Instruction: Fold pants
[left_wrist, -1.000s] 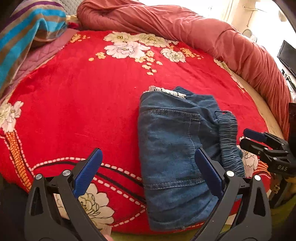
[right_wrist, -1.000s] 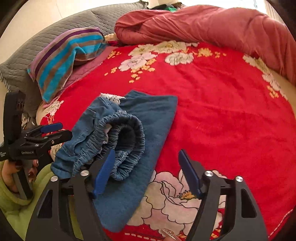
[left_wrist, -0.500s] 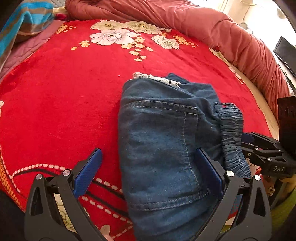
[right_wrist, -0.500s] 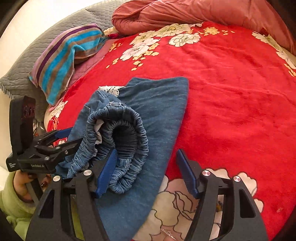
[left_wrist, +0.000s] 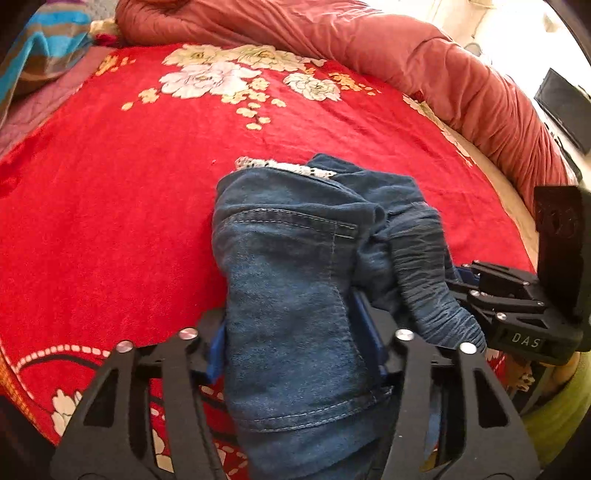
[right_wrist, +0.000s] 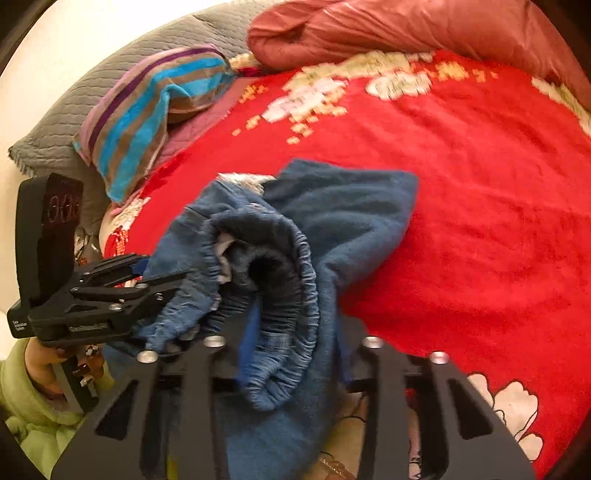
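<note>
Left claw (left_wrist: 295, 343) now clamped on denim panel of the pants (left_wrist: 295, 266), near the bottom hem; jaws just been closing, were wide a sec ago w/ cloth only lying between them. Blue pads half buried in fabric both sides, so grip looks real. Right claw (right_wrist: 291, 354) likewise pinched on the elastic waistband (right_wrist: 295, 295) plus the layer under it; also just been closing, from a wider stance straddling the band. Seen from left cam, right claw (left_wrist: 480, 284) comes in from the right edge, nose into the gathered band. Seen from right cam, left claw (right_wrist: 147, 288) bites the denim edge at left, hand (right_wrist: 48, 365) and green sleeve (right_wrist: 22, 406) behind it. Pants sit part-folded, bunched, near front edge of the bed, on the red flowered blanket (left_wrist: 110, 203); white lace trim (left_wrist: 284, 168) peeking at the far end. Beyond: striped pillow (right_wrist: 155, 110), grey quilted pillow (right_wrist: 92, 110), rolled pink duvet (left_wrist: 369, 44) along far side. Meaning, as a guess: both grips set, so next fold or lift can start; cloth somewhat puckered vs the flatter lie before. Risk: thick band slipping from right pads, layers separating.
</note>
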